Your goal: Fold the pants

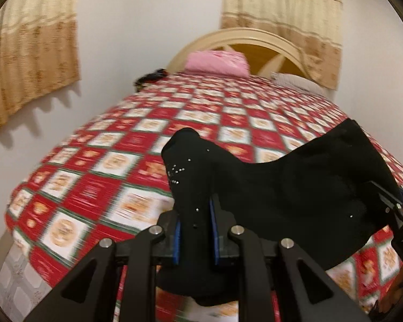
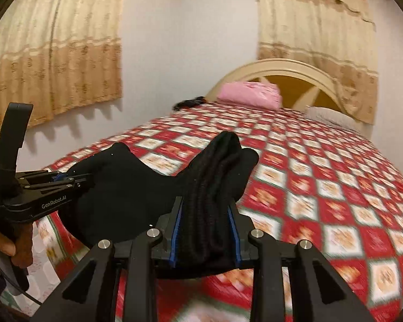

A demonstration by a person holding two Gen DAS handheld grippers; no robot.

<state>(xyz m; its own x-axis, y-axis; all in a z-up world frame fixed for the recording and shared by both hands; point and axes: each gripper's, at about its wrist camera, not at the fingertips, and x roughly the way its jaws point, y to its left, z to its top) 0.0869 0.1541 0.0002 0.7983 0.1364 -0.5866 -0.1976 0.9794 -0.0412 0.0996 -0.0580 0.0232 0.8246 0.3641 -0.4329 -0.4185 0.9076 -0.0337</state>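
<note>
The black pants (image 1: 295, 187), soft and dotted with tiny studs, hung between both tools above the checked bed (image 1: 94, 187). The left tool (image 1: 194, 237) pinched one bunched end; the right tool (image 2: 205, 237) pinched ribbed folds. Only the right view showed the hand (image 2: 16, 244). A pink pillow (image 2: 248, 94) lay far back.

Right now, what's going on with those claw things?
Left gripper and right gripper both clamped on black pants. Pants held over checkered bedspread. Nothing in the way.
</note>
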